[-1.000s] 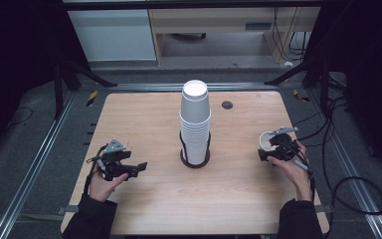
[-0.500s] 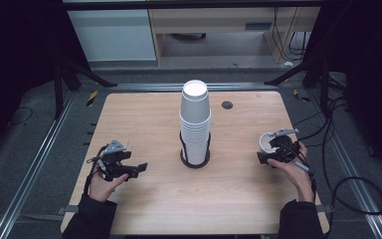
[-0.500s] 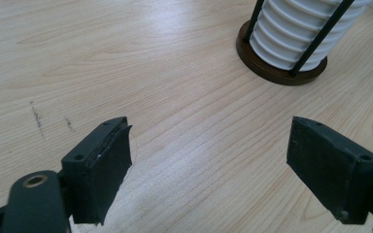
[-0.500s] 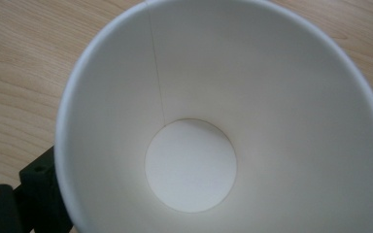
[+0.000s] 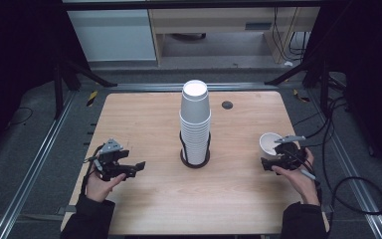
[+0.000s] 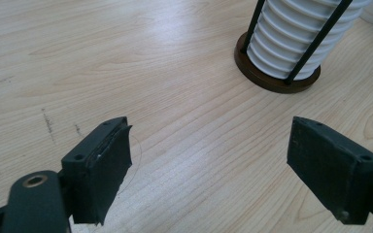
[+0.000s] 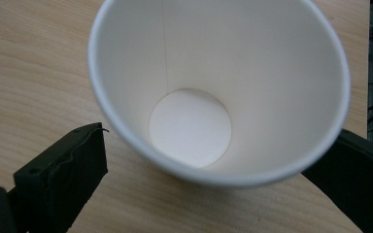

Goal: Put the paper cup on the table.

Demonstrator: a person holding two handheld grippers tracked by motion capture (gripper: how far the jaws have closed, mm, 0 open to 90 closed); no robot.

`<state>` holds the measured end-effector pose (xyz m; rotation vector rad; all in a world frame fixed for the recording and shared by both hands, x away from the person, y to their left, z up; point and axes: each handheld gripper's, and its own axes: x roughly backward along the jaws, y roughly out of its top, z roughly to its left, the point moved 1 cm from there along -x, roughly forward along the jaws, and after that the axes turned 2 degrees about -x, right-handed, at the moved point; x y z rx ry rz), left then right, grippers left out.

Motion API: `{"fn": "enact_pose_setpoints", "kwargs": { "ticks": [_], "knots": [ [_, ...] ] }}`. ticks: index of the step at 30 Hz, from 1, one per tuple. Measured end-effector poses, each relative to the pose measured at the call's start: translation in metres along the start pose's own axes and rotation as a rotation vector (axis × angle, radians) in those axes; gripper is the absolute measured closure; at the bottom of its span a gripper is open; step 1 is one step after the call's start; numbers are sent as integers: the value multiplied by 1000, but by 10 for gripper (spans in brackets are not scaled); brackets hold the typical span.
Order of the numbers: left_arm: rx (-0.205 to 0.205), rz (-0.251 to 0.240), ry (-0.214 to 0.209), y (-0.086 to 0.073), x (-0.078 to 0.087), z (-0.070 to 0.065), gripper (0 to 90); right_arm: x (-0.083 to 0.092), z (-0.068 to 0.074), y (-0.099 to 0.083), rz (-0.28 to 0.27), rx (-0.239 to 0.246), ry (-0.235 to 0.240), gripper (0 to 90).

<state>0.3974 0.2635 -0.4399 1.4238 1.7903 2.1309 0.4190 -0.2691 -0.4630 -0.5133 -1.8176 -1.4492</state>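
A pale wooden table point(image 5: 154, 119) carries everything here. At its centre stands a tall stack of white paper cups point(image 5: 195, 122), upside down, held in a dark round holder point(image 5: 195, 160) with thin upright rods.

At about eight o'clock from the stack, well apart from it, the left gripper point(image 5: 138, 165) lies low over the wood with its jaws wide apart and nothing between them; in the left gripper view the stack's ribbed rims and the holder's base point(image 6: 277, 80) sit at one o'clock.

At about four o'clock from the stack, the right gripper point(image 5: 264, 163) is beside a single white cup point(image 5: 269, 143), mouth up. In the right gripper view the cup point(image 7: 213, 82) sits between the two jaws; the left jaw seems to stand just clear of the wall, the right jaw's contact is hidden by the rim, so I cannot tell whether the cup is clamped.
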Motion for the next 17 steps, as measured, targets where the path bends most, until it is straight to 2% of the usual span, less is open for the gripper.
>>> {"fn": "enact_pose_setpoints", "kwargs": {
  "ticks": [6,9,17],
  "knots": [
    [4,6,18,-1,3,3,150,11,5,-7,-19,-3,-13,19],
    [10,9,31,-4,3,7,148,17,7,-11,-35,22,-11,25],
    [30,37,74,-11,-1,17,149,35,6,-26,-75,36,-2,50]
  ]
}}
